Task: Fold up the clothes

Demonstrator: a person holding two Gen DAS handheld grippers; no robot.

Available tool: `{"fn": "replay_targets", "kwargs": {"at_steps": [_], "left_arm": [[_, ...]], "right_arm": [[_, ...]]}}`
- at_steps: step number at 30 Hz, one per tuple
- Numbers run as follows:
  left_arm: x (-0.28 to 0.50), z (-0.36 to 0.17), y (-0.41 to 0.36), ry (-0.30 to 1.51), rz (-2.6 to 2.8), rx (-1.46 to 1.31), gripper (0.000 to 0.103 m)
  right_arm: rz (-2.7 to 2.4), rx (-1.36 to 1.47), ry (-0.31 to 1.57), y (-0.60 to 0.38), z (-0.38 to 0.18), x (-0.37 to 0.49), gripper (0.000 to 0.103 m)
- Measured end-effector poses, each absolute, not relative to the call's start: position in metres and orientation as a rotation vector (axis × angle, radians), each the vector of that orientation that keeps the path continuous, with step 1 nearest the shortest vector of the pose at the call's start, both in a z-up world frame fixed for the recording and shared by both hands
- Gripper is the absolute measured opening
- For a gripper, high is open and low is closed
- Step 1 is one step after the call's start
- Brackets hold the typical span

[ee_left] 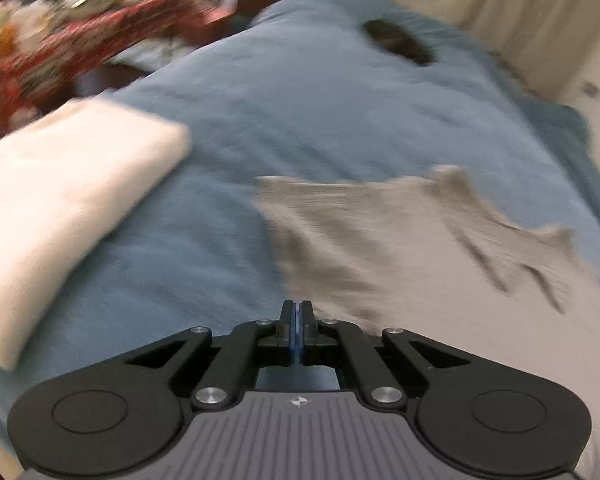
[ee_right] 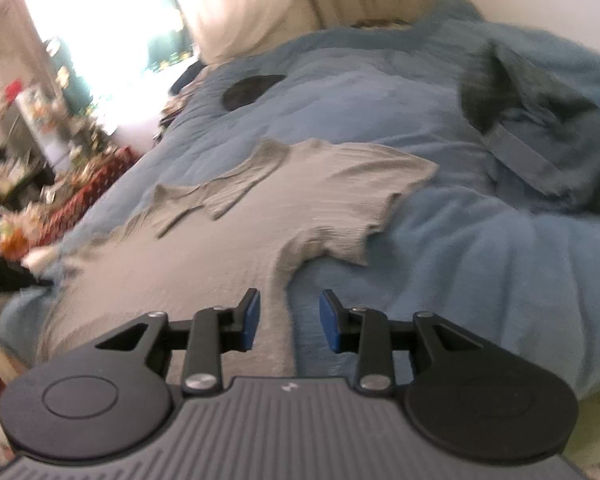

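My left gripper [ee_left: 298,312] has its blue pads pressed flat together with nothing between them; no cloth is pinched there. It hangs over the blue blanket [ee_left: 260,128], just off the left edge of the grey shirt [ee_left: 400,248]. My right gripper [ee_right: 289,320] stands partly open, its pads apart, and the shirt's right side edge [ee_right: 284,280] runs through the gap between them as the camera sees it. I cannot tell whether the fingers are down at the cloth or above it, but the pads are not pressing on anything, so I count that hand as empty too.

The shirt [ee_right: 236,232] lies spread on the bed, mostly flat, with one short sleeve [ee_right: 360,200] out to the right and the neckline [ee_right: 220,196] toward the far end. I see no fold in it yet: the body looks single-layer and both sides lie open, though the blur hides fine creases.

To the left of the shirt, well apart from it, sits a white folded piece [ee_left: 68,184], which I take as one item already finished. On the far right a dark blue garment [ee_right: 540,140] lies crumpled on the blanket, apparently waiting its turn.

So my reading is: one piece done, the grey shirt laid out but not started, at least one more after it. The next step should be taking hold of the shirt's side edges to bring them inward.
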State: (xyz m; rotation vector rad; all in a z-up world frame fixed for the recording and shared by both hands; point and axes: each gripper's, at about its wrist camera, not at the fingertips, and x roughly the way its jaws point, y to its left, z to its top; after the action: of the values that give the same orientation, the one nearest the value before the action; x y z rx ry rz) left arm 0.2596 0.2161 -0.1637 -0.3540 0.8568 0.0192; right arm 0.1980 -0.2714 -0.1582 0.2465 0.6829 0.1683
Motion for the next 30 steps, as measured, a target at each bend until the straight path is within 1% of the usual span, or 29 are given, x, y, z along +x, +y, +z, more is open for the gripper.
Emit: {"fn": "replay_targets", "kwargs": {"at_steps": [1,2,5,9,12,16,21,22,24,26,30], "left_arm": [[0.251,-0.159,0.206,0.827,-0.032,-0.351,0.001],[0.243,-0.157,0.198,0.810,-0.078,-0.353,0.001],[0.228,-0.161,0.169,0.805,-0.229,-0.335,0.002],[0.213,-0.184,0.139,0.876,-0.292,-0.240,0.002],[0.203,-0.201,0.137,0.922,-0.259,-0.205,0.002],[0.187,-0.199,0.154,0.915,-0.238,-0.223,0.002],[0.157,-0.197,0.155,0.892,-0.204,-0.183,0.002],[0.149,-0.198,0.153,0.890,-0.198,-0.173,0.003],[0.139,-0.202,0.148,0.883,-0.172,-0.136,0.005],[0.128,-0.204,0.144,0.869,-0.122,-0.088,0.005],[0.116,-0.211,0.145,0.871,-0.079,-0.069,0.007]], "right_arm": [[0.182,0.217,0.687,-0.264,-0.159,0.198,0.026],[0.196,0.193,0.694,-0.257,-0.160,0.198,0.017],[0.225,0.164,0.720,-0.241,-0.169,0.198,0.017],[0.213,0.089,0.751,-0.228,-0.184,0.188,0.017],[0.208,0.090,0.773,-0.227,-0.194,0.173,0.017],[0.185,0.092,0.779,-0.234,-0.200,0.149,0.018],[0.143,0.100,0.756,-0.245,-0.196,0.123,0.022],[0.133,0.103,0.750,-0.248,-0.195,0.118,0.023],[0.112,0.105,0.737,-0.253,-0.193,0.109,0.031],[0.087,0.085,0.725,-0.257,-0.192,0.103,0.035],[0.083,0.106,0.714,-0.265,-0.192,0.100,0.035]]}}
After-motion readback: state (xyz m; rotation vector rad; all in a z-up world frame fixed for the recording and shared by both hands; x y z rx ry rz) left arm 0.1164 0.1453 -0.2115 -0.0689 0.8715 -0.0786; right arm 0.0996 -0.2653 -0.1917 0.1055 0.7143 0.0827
